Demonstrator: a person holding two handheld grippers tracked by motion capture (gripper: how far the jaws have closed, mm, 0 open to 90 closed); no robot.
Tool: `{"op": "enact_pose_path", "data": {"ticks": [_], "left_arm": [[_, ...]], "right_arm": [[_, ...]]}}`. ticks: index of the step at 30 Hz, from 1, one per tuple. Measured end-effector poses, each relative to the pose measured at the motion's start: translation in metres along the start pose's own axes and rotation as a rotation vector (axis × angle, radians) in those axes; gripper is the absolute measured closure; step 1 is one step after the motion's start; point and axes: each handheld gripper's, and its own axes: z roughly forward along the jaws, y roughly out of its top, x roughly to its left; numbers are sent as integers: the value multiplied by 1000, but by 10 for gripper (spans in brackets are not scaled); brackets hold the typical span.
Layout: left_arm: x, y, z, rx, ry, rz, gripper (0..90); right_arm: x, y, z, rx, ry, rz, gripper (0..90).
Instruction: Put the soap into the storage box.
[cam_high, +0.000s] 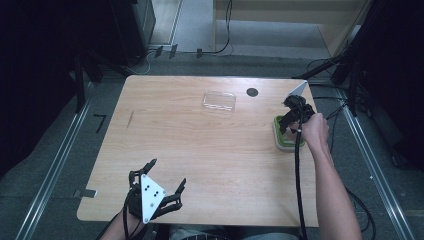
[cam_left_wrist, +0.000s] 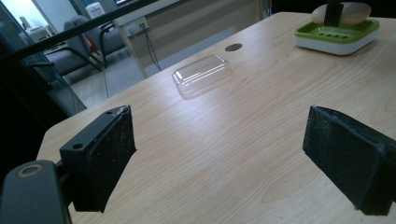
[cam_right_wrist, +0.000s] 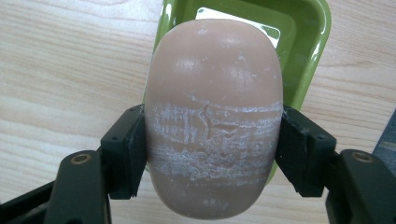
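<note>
Fingers (cam_right_wrist: 122, 158) of the right gripper (cam_right_wrist: 212, 154) pinch a tan soap bar (cam_right_wrist: 215, 121) across its middle, just above the green soap dish (cam_right_wrist: 308, 56) beyond them. That bar looks hard, smooth and likely slippery; its scuffed white band seems the surest hold. Left gripper (cam_high: 162, 187) hangs spread wide and empty, a clear lid (cam_left_wrist: 201, 74) lying well ahead on the tabletop (cam_left_wrist: 243, 140).

Dim, soft overhead light with black surrounds; glare whitens the clear lid (cam_left_wrist: 201, 74); close views sharp.
</note>
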Motion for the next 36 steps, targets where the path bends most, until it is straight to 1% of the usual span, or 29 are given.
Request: {"op": "enact_pose_path", "data": {"ticks": [4,5,8,12,13,16,28,36], "left_arm": [[0,0,0,-1,1,1,99],[0,0,0,-2,1,0,98],[0,0,0,-1,1,0,99],[0,0,0,-2,1,0,98],[0,0,0,-2,1,2,98],[0,0,-1,-2,0,7,98],[0,0,-1,-4,2,2,99],[0,0,-1,-2,2,6,98]], "right_arm": [[-1,2,4,-1,3,13,335],[-2,3,6,0,4,26,335],[-3,4,9,2,7,43,335],[-4,5,11,0,6,50,335],[-4,5,12,1,6,64,335],[-4,6,13,-4,3,63,335],[-5,8,20,-3,-5,101,335],[-6,9,23,0,-2,102,335]]}}
